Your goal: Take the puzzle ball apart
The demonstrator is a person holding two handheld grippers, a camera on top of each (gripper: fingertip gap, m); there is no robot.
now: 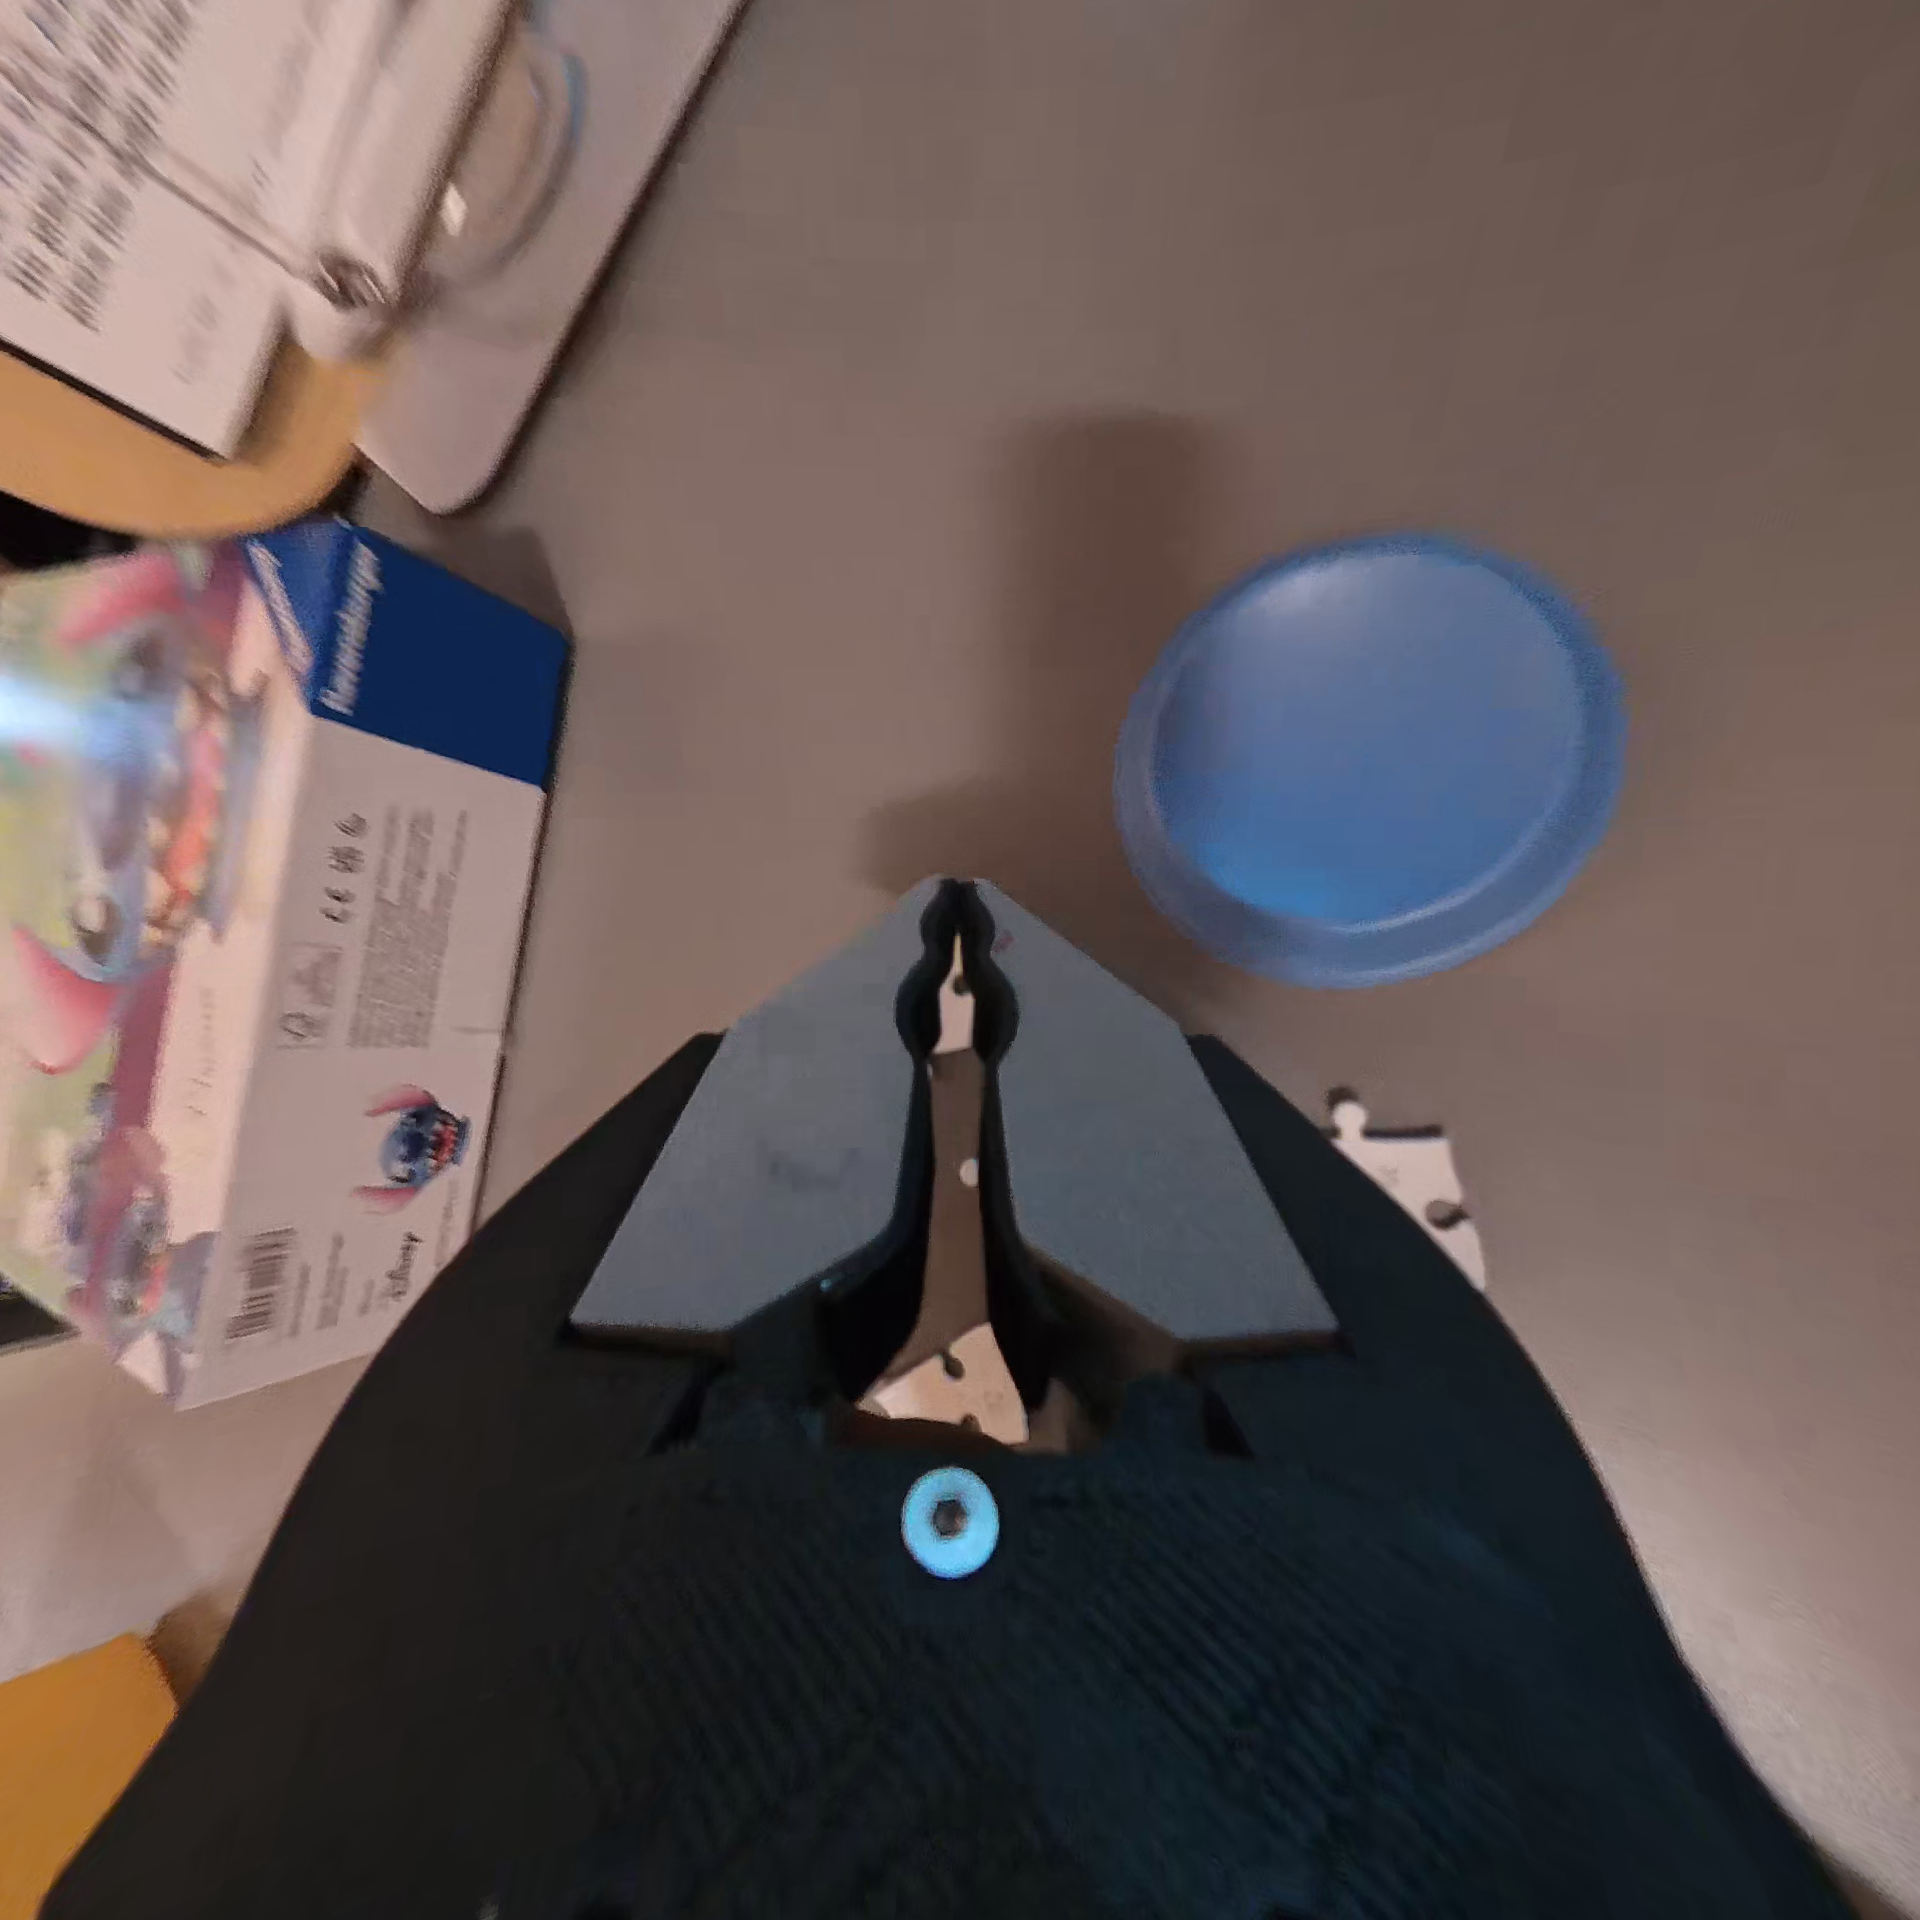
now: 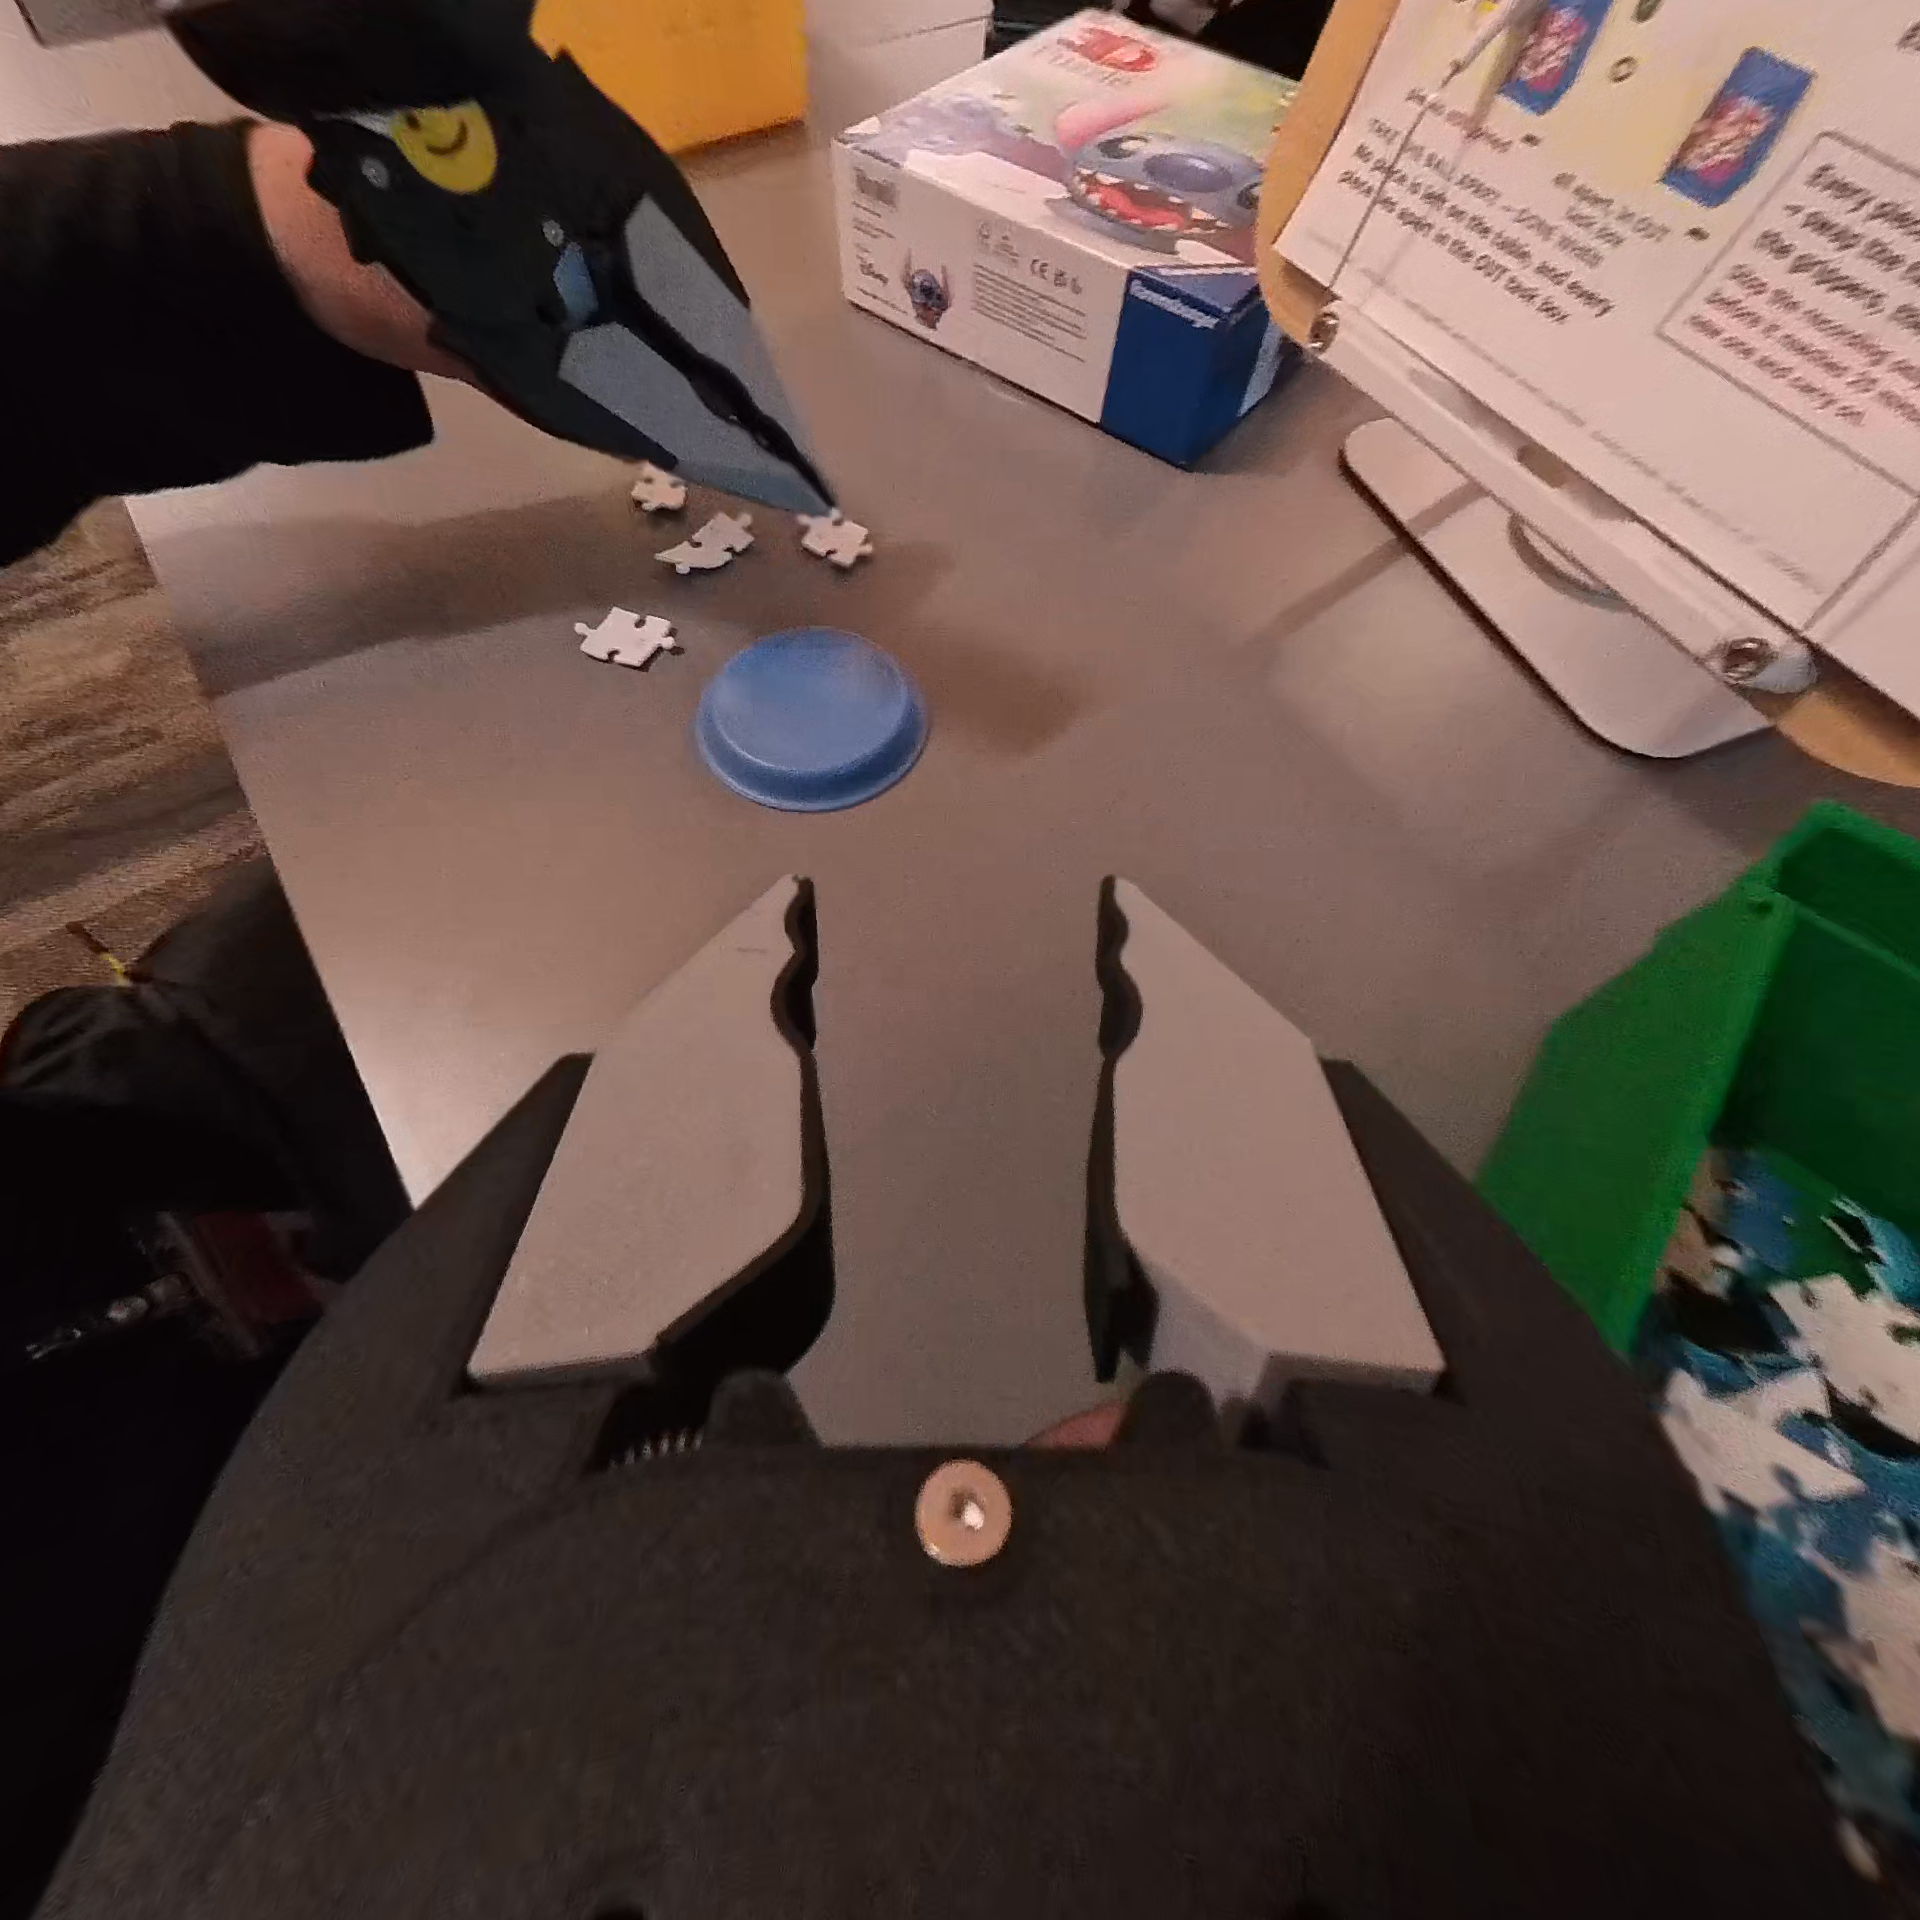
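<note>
My left gripper [image 1: 958, 891] is shut. In the right wrist view it [image 2: 826, 507] points down at the grey table [image 2: 1143, 831], its tips right over the edge of a white puzzle piece [image 2: 836, 538] that lies flat. That piece shows through the slit between the fingers [image 1: 954, 1023]. Three more white pieces [image 2: 707, 540] [image 2: 657, 486] [image 2: 623, 634] lie beside it; one shows at the left view's right [image 1: 1392, 1174]. A blue round disc [image 2: 810, 717] [image 1: 1371, 758] sits near them. My right gripper [image 2: 956, 894] is open and empty, over bare table short of the disc.
A puzzle box [image 2: 1039, 260] [image 1: 343, 987] stands at the back. A paper sheet on a white stand [image 2: 1610, 260] is at the right. A green bin [image 2: 1683, 1122] with loose puzzle pieces [image 2: 1787, 1351] is near right. A person's dark sleeve [image 2: 156, 312] is at the left, by the table edge [image 2: 239, 779]. Spacing between my two grippers at the tips: around 25 cm. To reach the blue round disc [image 1: 1371, 758] in a straight line is about 8 cm for my left fingers, about 20 cm for my right. It turns up in the right wrist view [image 2: 785, 690] as well.
</note>
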